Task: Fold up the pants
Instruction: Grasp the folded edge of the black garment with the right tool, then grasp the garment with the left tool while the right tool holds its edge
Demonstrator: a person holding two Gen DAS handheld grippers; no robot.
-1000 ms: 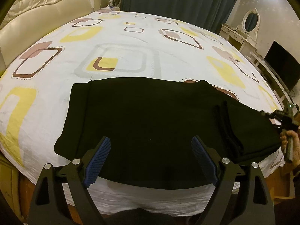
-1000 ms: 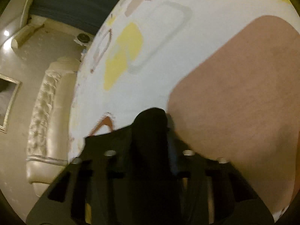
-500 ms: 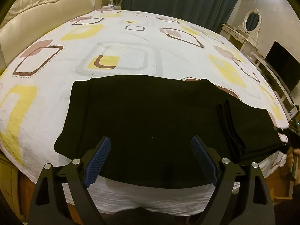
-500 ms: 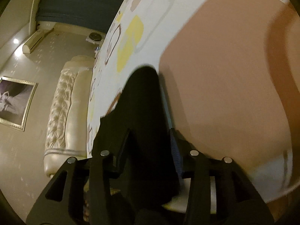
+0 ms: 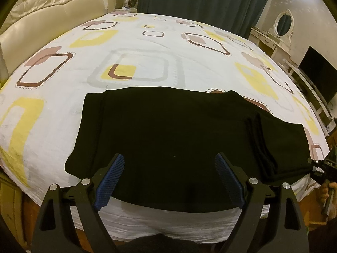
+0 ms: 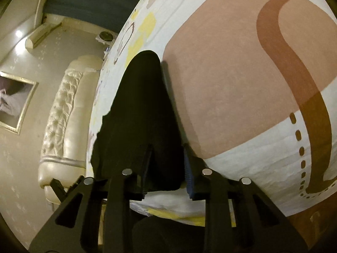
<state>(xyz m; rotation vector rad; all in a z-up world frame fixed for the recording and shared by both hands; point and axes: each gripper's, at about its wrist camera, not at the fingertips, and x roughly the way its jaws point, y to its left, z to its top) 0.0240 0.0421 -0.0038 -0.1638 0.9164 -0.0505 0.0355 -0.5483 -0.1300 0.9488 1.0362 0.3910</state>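
Left gripper [image 5: 169, 176] hovers over the near edge of the black pants [image 5: 168, 139], jaws spread wide, nothing between them. Right gripper [image 6: 166, 168] sits at the pants' folded end [image 6: 143, 113], jaws closing with the fabric between them. Pants lie flat on the patterned bed cover [image 5: 130, 48], along the near edge of the bed, folded layers stacked at the right end.

Pants [image 6: 145, 113]: near end hid the right gripper's [image 6: 166, 168] left pad.
Hand [image 5: 325, 191]: cut off by frame edge.
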